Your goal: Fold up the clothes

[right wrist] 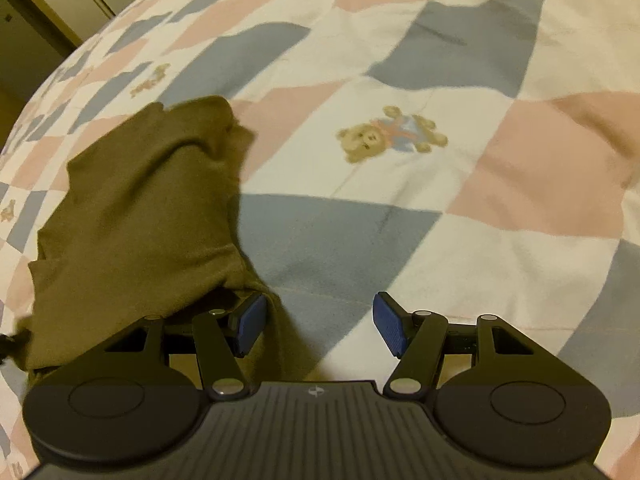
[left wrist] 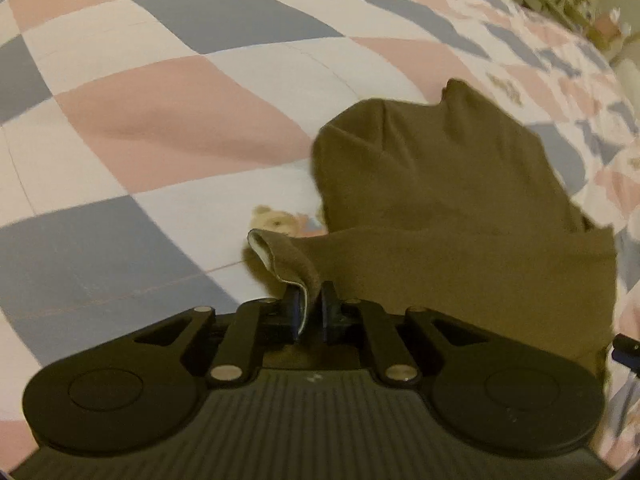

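olive garment (left wrist: 460, 208) lengthwise away from left gripper (left wrist: 311, 312)

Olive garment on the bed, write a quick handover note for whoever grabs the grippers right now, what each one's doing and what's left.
Left gripper: shut on a hemmed edge of the olive garment, pale lining showing at the pinch.
Right gripper: open, holding nothing; its left blue pad touches or overlaps the garment's edge, with the checked quilt under the gap.
Garment: bunched and creased on the quilt, partly doubled over, not lying flat.
Done: one edge picked up.
Left: probably take a second edge with the right gripper, spread the garment, then fold it neatly. Whether any tidy fold has been made cannot be told.
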{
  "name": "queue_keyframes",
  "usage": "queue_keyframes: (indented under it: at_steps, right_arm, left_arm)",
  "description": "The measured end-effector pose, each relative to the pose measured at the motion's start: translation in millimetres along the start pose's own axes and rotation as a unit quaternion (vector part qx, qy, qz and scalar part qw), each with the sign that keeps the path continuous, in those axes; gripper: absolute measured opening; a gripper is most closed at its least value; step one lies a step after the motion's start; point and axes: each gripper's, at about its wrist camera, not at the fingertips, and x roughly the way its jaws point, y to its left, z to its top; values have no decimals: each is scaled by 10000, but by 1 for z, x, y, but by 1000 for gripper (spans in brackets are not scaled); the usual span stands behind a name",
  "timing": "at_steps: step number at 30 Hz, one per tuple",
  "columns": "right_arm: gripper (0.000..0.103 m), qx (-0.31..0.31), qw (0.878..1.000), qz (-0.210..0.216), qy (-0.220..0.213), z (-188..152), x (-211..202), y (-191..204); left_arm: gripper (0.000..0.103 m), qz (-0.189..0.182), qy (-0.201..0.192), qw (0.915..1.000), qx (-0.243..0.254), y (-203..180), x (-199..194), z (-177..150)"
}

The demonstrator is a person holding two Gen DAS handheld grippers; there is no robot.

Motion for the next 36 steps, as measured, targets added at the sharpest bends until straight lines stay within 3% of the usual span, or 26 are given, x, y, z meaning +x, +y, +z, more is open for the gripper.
queue_keyframes:
  at_steps: [5, 8, 11, 14, 18, 22, 26, 29, 34, 36]
  right_arm:
    - [58, 321, 9979, 342, -437, 21, -14, -3]
    - [36, 372, 9955, 622, -606, 44, -10, 4]
    - [25, 117, 9947, 815, -614, 62, 9, 24]
    - [24, -245, 9943, 887, -534, 73, 42, 45]
    - [19, -518, 9982, 194, -242, 86, 88, 54]
    - [24, -140, 9993, 90, -337, 98, 79, 43]
    - [25, -164, 9990, 335, -264, 78, 62, 44]
    - [25, -181, 9983, 519, -210, 63, 49, 45]
    - [27, -210, 9963, 824, -119, 38, 28, 47]
    - [29, -222, 9952, 946, -83, 28, 20, 48]
  left_arm:
    - [6, 10, -18, 9999, -111, 7, -4, -2]
    - [8, 16, -29, 9998, -177, 12, -6, -3]
    - [9, 35, -31, 9998, -212, 15, -7, -3]
    - [9, 143, -15, 9998, -167, 12, -2, -1]
    - [10, 298, -134, 9992, -231, 16, -5, 4]
    - [12, 428, -376, 9964, -635, 31, -21, 5]
    - [13, 229, -398, 9931, -1076, 41, -40, -4]
    - [34, 52, -407, 9876, -1513, 47, -53, -13]
    - [62, -380, -275, 9662, -2536, 52, -51, -36]
    - [63, -565, -188, 9543, -2927, 53, -44, -45]
